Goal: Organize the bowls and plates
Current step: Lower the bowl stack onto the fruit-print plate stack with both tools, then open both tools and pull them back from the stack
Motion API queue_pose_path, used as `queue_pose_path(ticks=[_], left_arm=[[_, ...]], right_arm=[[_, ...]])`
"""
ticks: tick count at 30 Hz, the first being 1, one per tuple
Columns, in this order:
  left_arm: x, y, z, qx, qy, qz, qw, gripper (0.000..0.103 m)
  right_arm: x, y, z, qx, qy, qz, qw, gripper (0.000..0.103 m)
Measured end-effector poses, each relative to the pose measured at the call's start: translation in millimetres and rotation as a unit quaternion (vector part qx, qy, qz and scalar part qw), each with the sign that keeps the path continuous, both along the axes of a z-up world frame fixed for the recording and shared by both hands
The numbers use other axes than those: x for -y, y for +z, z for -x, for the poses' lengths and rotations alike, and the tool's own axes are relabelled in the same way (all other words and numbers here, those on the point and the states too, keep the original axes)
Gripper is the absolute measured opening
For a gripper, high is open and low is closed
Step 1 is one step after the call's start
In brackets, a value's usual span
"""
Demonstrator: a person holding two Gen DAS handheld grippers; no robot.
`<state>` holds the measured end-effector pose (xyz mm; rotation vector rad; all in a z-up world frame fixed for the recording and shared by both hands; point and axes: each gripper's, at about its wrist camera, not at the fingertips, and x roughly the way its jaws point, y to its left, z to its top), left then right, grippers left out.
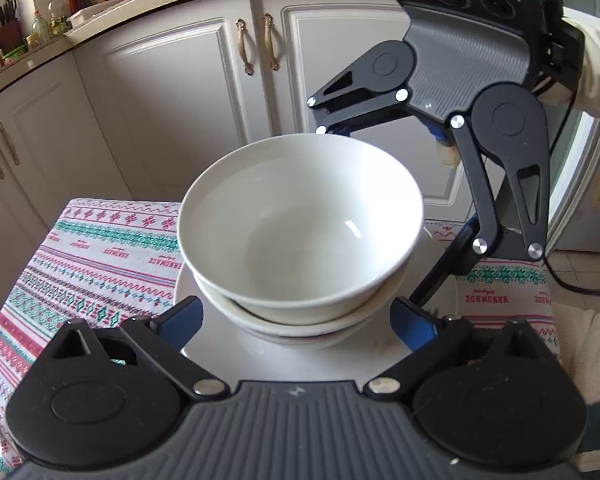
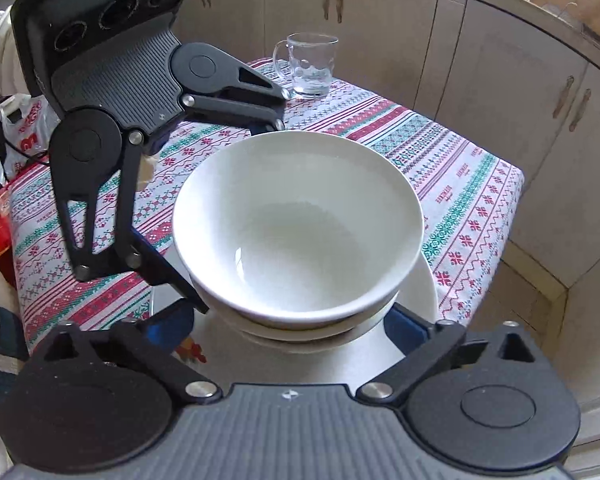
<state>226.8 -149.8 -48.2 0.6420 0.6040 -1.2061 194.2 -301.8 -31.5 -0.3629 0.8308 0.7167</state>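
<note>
Fingers of left gripper [image 1: 296, 322]: spread wide, flanking the bowl stack without visible contact. Fingers of right gripper [image 2: 288, 326]: likewise parted on either side of the stack. Top bowl [image 1: 300, 220]: white, nothing inside, nested in a second white bowl [image 1: 300, 320]. Stack sits on a white plate [image 1: 260, 356]. Plate rests on a table under a patterned cloth [image 1: 92, 256]. Glass mug [image 2: 310, 66]: stands upright at the table's far edge, contents unclear.

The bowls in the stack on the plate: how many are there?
3, it seems. The top bowl is nested in a second bowl, with a third bowl's rim under it, all on the white plate. More might be hidden inside.
</note>
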Motion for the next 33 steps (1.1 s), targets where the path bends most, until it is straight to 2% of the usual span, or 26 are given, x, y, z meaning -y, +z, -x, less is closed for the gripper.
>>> queue_pose_path(ticks=[6,9,14,17,19,24,26,28,29,33], left_arm=[[-11,-2,13,0.029,0.033,-0.006,0.9990,0.100],[-22,3,26,0.053,0.059,0.015,0.9967,0.100],[-42,12,47,0.047,0.130,0.066,0.9882,0.100],[-55,17,61,0.035,0.202,0.104,0.9732,0.100],[-64,20,70,0.013,0.258,0.128,0.9575,0.100],[-82,24,97,0.001,0.376,0.148,0.9147,0.100],[-87,28,108,-0.009,0.405,0.151,0.9018,0.100],[-89,32,118,-0.016,0.415,0.149,0.8975,0.100],[-90,34,124,-0.016,0.418,0.149,0.8962,0.100],[-87,44,148,0.020,0.426,0.139,0.8937,0.101]], right_arm=[[-1,5,12,0.016,-0.028,0.007,0.999,0.103],[-5,6,19,0.021,-0.069,0.031,0.997,0.103],[-12,10,39,0.031,-0.148,0.039,0.988,0.103],[-19,15,57,0.048,-0.210,0.027,0.976,0.103],[-22,16,71,0.052,-0.262,0.008,0.964,0.103],[-28,14,101,0.044,-0.393,-0.026,0.918,0.103],[-33,14,119,0.056,-0.425,-0.021,0.903,0.103],[-38,15,134,0.060,-0.442,-0.023,0.895,0.103],[-41,17,141,0.062,-0.443,-0.024,0.894,0.103],[-57,28,164,0.090,-0.443,-0.006,0.892,0.103]])
